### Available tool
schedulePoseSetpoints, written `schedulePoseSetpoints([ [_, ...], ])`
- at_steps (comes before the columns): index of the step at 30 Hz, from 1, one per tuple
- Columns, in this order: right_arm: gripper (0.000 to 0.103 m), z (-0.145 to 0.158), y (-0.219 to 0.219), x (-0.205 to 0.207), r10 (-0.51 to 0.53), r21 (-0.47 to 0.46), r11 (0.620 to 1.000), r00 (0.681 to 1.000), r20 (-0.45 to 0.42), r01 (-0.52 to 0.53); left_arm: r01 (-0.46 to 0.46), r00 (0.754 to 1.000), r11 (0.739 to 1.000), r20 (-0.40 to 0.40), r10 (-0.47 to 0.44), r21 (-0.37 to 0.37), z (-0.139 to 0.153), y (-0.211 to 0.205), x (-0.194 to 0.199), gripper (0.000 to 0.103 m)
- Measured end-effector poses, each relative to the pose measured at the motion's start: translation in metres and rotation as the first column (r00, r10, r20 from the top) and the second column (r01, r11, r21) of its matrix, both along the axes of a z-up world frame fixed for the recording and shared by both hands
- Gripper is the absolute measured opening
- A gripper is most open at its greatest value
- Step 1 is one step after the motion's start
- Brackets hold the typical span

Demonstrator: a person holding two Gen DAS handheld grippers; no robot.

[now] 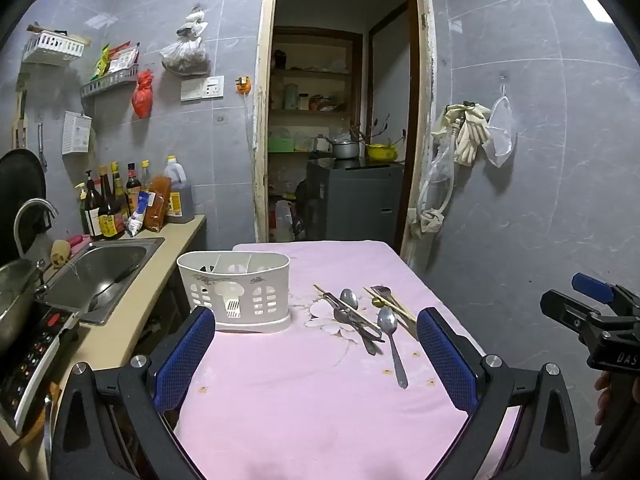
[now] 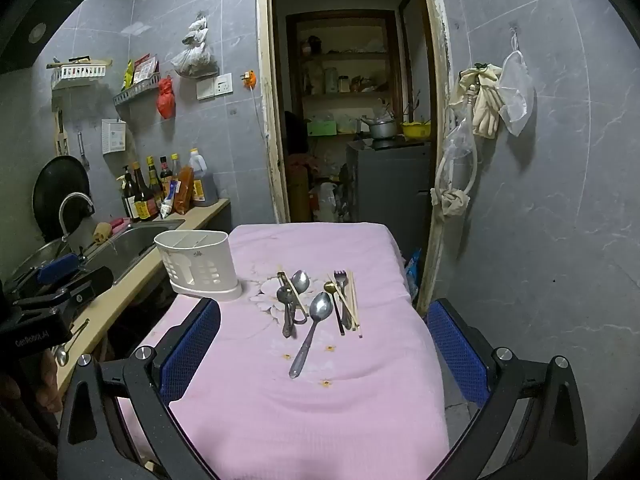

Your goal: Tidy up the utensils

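A white utensil holder with dividers stands empty at the left side of a table under a pink cloth. To its right lies a loose pile of utensils: a large metal spoon, smaller spoons, a fork, a small gold spoon and wooden chopsticks. My left gripper hangs open over the near cloth, short of holder and pile. My right gripper is open too, nothing between its fingers.
A counter on the left carries a steel sink, sauce bottles, a pot and a cooktop. An open doorway lies beyond the table. Gloves and bags hang on the right wall.
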State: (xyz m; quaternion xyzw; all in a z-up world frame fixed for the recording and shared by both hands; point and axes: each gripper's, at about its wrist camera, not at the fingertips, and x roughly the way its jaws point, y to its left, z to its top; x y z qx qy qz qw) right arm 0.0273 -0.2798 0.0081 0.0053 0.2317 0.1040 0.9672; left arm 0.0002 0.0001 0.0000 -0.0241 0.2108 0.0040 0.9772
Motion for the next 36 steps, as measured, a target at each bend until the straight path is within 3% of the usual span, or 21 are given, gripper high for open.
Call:
schedulePoseSetpoints([
  [36, 0.102, -0.0010, 0.0063, 0.0020, -0.001, -0.005, 1.000, 1.000, -0.005, 0.001, 0.001, 1.000, 1.000, -0.001, -0.001, -0.002, 0.0000, -0.0001, 0.0001, 0.102],
])
